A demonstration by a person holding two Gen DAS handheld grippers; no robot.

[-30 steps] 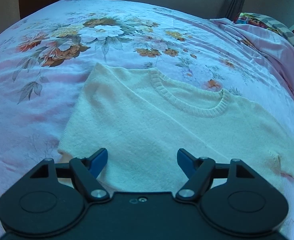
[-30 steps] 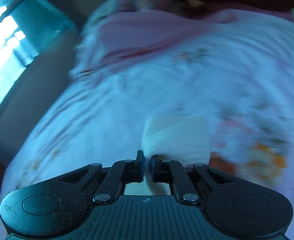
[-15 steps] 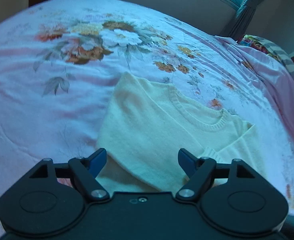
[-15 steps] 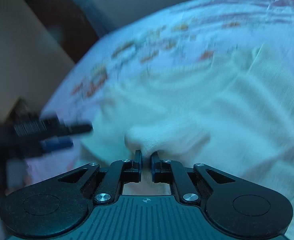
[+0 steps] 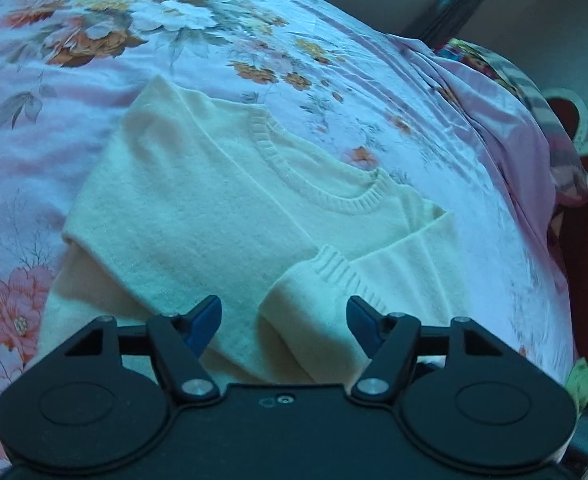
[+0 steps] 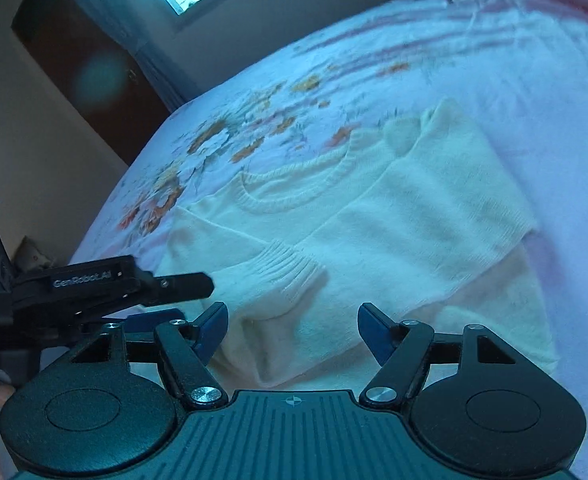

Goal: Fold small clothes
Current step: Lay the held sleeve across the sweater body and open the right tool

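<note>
On the floral bed (image 5: 94,92) lies a cream sweater (image 5: 214,208), one sleeve (image 6: 413,216) folded across its chest. Soft, light knit; likely drapes and slips. Best grasped at the ribbed cuff (image 6: 290,268) or hem. Left claw (image 5: 284,316) is spread; right claw (image 6: 292,326) has just been opening, both empty.

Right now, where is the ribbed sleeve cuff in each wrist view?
Left wrist: the ribbed cuff lies right of centre, just above the left gripper.
Right wrist: the cuff lies left of centre, above the right gripper.
Shared landmark: the sweater's ribbed neckline.
</note>
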